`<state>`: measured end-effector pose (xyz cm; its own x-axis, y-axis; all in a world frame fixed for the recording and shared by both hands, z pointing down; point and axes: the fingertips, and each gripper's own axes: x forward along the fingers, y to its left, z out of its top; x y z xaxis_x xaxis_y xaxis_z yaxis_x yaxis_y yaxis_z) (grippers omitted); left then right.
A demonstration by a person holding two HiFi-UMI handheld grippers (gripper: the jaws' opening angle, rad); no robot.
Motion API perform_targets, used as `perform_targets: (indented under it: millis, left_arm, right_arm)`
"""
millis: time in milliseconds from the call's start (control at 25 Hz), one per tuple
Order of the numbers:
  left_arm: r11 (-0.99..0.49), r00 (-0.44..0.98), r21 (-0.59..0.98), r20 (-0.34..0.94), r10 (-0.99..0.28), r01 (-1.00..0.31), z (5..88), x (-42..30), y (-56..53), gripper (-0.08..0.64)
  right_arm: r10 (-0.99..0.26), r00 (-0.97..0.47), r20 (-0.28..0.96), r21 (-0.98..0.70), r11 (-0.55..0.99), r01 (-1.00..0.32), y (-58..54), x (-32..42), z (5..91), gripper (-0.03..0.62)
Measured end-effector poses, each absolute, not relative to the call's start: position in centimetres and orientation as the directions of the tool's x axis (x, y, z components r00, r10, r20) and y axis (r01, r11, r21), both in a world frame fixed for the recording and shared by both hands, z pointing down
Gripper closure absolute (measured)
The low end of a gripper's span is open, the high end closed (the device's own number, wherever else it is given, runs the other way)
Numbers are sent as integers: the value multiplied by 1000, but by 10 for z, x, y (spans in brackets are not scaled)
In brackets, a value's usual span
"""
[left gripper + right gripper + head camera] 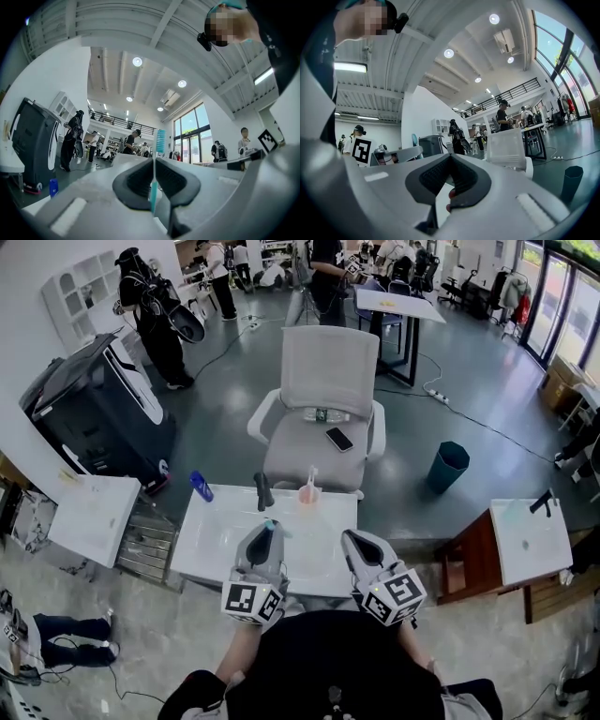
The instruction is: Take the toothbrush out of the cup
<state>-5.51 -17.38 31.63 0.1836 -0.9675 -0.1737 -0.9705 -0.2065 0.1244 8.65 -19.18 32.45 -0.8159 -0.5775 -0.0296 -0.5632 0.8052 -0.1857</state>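
My left gripper [155, 161] is shut on a teal toothbrush [159, 141], which stands upright between the pads with its bristle head above the jaws. In the head view the left gripper [267, 529] holds the toothbrush [271, 524] over the white table [216, 540], apart from the pink cup [307, 495] at the table's far edge. A white stick-like thing still stands in the cup. My right gripper [354, 538] hovers beside the left one. Seen in its own view, the right gripper [451, 159] has its jaws together with nothing between them.
A black object [263, 490] and a blue bottle [201, 486] stand at the table's far edge left of the cup. Behind the table is a grey office chair [323, 418] with a phone on its seat. A white side table [94, 517] stands left, a teal bin [448, 465] right.
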Motion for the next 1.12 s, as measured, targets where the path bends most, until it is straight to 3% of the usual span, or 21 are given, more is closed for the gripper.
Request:
perform_targets:
  millis: [1120]
  left_arm:
    - [-199,181,144,-130,-975,-969,337,-55,-162,543]
  right_arm:
    - [-555,-832,-3,-165,821,-547,-183,78,335,591]
